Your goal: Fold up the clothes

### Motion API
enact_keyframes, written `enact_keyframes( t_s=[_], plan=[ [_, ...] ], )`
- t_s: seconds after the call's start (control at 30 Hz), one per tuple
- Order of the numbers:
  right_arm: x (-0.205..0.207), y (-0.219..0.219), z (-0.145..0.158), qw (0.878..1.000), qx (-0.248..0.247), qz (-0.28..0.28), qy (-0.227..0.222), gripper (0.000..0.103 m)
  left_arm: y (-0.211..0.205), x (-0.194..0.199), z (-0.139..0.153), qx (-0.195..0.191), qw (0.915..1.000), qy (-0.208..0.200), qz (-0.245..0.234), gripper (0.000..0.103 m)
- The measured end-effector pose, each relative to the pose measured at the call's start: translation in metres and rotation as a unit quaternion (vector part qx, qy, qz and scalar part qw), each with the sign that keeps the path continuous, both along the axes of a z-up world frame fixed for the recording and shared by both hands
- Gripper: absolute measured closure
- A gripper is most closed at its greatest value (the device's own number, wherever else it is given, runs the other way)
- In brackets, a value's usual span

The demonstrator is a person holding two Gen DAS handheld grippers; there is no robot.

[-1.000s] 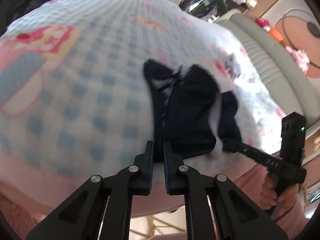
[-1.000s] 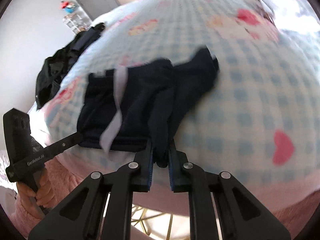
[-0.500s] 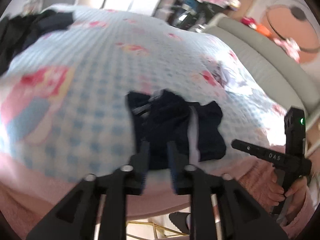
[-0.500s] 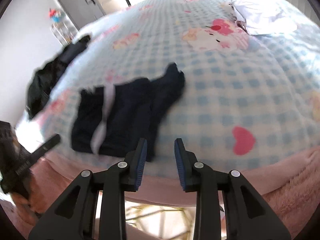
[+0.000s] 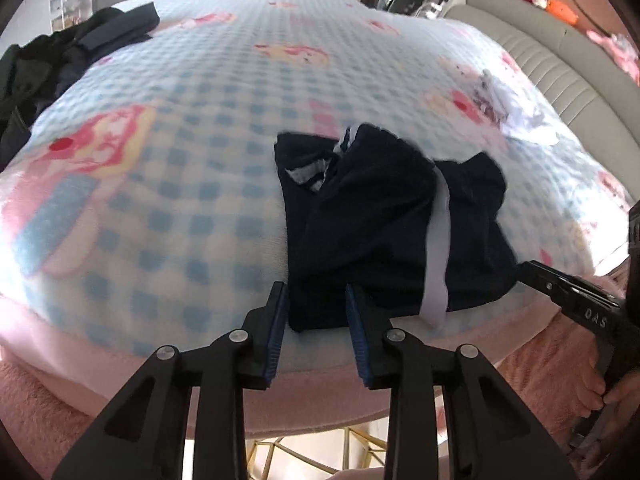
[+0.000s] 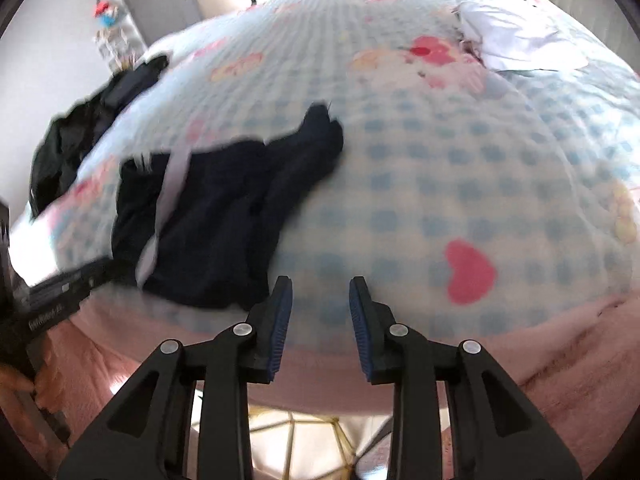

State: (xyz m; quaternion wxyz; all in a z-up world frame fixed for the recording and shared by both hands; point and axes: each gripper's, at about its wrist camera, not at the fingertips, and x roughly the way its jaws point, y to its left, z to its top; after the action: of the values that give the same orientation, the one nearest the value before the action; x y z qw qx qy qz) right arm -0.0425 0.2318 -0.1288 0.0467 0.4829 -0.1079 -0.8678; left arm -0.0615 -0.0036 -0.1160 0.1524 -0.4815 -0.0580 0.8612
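A dark navy garment [image 5: 380,228] with a white stripe lies crumpled near the front edge of the bed, also in the right wrist view as the navy garment [image 6: 224,216]. My left gripper [image 5: 316,312] is open, its fingers just short of the garment's near hem, nothing between them. My right gripper [image 6: 320,304] is open too, empty, to the right of the garment over the blanket's edge. The right gripper's body [image 5: 580,304] shows at the right of the left wrist view, held by a hand [image 5: 600,396].
The bed carries a blue-and-white checked blanket [image 5: 200,128] with cartoon prints and a pink border [image 6: 520,344]. A pile of black clothes [image 5: 60,56] lies at the far left. A white garment [image 6: 516,36] sits at the far right. A grey headboard [image 5: 560,56] runs along the right.
Both grippers were shut on the navy garment a second ago; they have opened, let it drop onto the blanket and drawn back toward the bed's edge.
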Motion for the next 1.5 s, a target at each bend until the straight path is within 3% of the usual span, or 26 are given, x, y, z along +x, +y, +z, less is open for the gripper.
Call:
enact_keyframes(
  t_s=[0.1, 0.2, 0.33, 0.43, 0.53, 0.63, 0.8, 0.9, 0.97, 1.07, 1.17, 1.27, 1.43, 1.5],
  plan=[
    [0.002, -0.001, 0.002, 0.998, -0.056, 0.006, 0.009, 0.074, -0.002, 0.002, 0.009, 0.011, 0.9999, 0.005, -0.001, 0.072],
    [-0.002, -0.018, 0.009, 0.998, -0.046, 0.029, 0.011, 0.074, -0.005, 0.004, 0.018, 0.021, 0.9997, 0.011, -0.002, 0.071],
    [-0.006, -0.034, 0.013, 0.998, -0.024, 0.054, 0.033, 0.073, 0.016, -0.006, 0.018, 0.006, 0.9997, 0.012, -0.021, 0.071],
    [-0.016, -0.035, -0.011, 0.999, 0.000, 0.046, -0.003, 0.073, 0.032, -0.014, 0.018, -0.007, 0.9992, 0.012, -0.036, 0.071],
    [-0.017, -0.027, -0.017, 0.999, -0.009, 0.042, -0.008, 0.073, 0.040, -0.027, 0.014, -0.019, 0.9989, 0.013, -0.040, 0.071],
    [-0.015, -0.023, -0.013, 0.999, 0.008, 0.041, 0.001, 0.068, 0.028, -0.040, 0.006, -0.025, 0.9996, -0.006, -0.009, 0.071],
    [-0.012, -0.014, -0.001, 0.999, -0.017, 0.025, 0.024, 0.067, -0.015, -0.044, 0.018, 0.006, 0.9967, -0.014, 0.080, 0.071],
    [-0.016, -0.017, 0.010, 0.999, -0.025, 0.029, 0.038, 0.067, -0.018, -0.042, 0.029, 0.019, 0.9983, 0.008, 0.055, 0.071],
    [-0.021, -0.022, 0.018, 0.998, -0.028, 0.035, 0.045, 0.067, -0.006, -0.045, 0.028, -0.002, 0.9999, 0.015, 0.009, 0.071],
    [-0.033, -0.032, 0.022, 0.997, -0.023, 0.056, 0.052, 0.067, 0.013, -0.058, 0.011, -0.101, 0.9944, 0.009, -0.032, 0.071],
    [-0.042, -0.031, 0.014, 0.998, -0.011, 0.054, 0.030, 0.067, 0.001, -0.066, 0.001, -0.087, 0.9956, -0.008, -0.034, 0.069],
    [-0.047, -0.026, 0.005, 0.999, -0.004, 0.047, 0.015, 0.067, -0.021, -0.062, -0.001, -0.030, 0.9991, -0.021, -0.024, 0.068],
    [-0.056, -0.018, -0.003, 1.000, 0.004, 0.030, -0.001, 0.066, -0.031, -0.064, -0.009, -0.055, 0.9978, -0.026, -0.026, 0.068],
    [-0.060, -0.019, -0.001, 1.000, 0.012, 0.026, 0.002, 0.066, -0.034, -0.070, -0.010, -0.036, 0.9979, -0.035, -0.041, 0.069]
  ],
)
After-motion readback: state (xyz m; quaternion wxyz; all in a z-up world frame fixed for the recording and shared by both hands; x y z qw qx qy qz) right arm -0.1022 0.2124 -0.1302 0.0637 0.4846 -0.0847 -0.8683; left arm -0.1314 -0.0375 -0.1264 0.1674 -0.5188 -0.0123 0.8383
